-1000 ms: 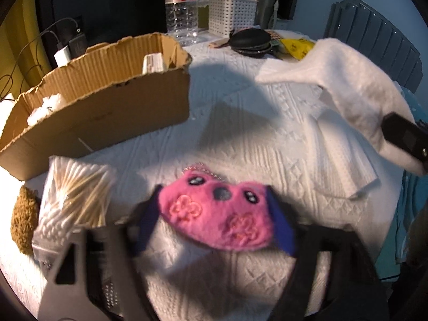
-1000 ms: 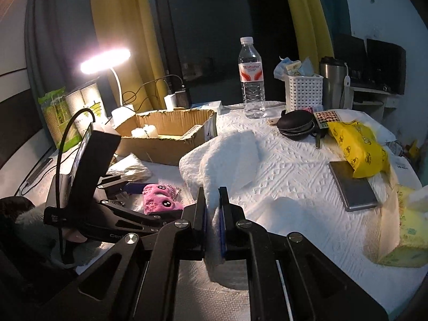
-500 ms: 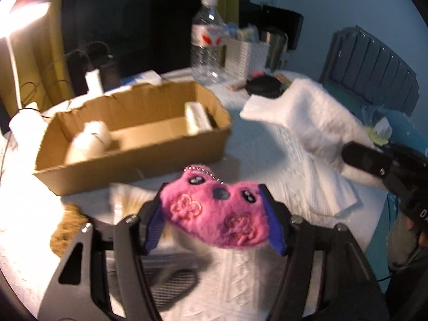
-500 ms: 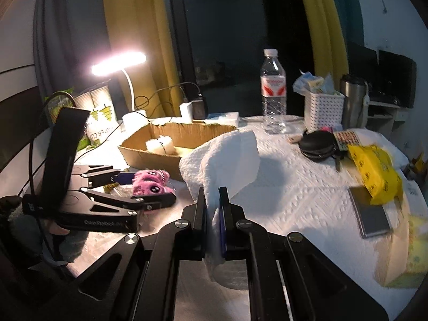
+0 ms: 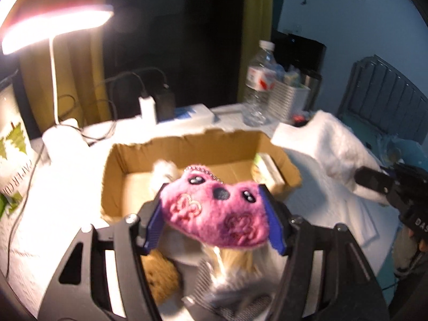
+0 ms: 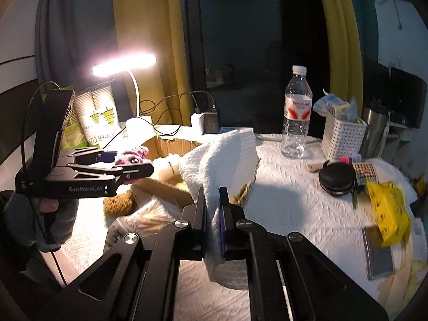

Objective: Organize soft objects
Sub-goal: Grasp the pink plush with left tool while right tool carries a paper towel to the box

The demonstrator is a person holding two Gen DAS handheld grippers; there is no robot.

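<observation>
The pink plush (image 5: 218, 212), a small face with stitched flowers and a bead chain at its top, sits clamped between the blue-padded fingers of the left gripper (image 5: 214, 220), held in the air at the near edge of the cardboard box (image 5: 171, 157) — half a second ago it was lower and short of the box wall. From the right wrist view the side of the left gripper reads "GenRobot.AI", and in the left wrist view the right gripper shows the letters "DAS". The right gripper (image 6: 212, 214) has its fingers closed tight on a fold of the white towel (image 6: 224, 157), which rises from them and drapes beside the box, as it did before. Inside the box lie a white fluffy item (image 5: 164, 171) and a pale packet (image 5: 267, 169) against the right wall. On the tabletop (image 6: 289, 200) a white lattice basket (image 6: 342, 140) holds wrapped packets, next to a water bottle (image 6: 297, 112) with a red-and-white label too blurred to read. A printed pack (image 6: 103, 115) near the lamp (image 6: 124, 61) shows green trees and part of a word, "PER CU".
</observation>
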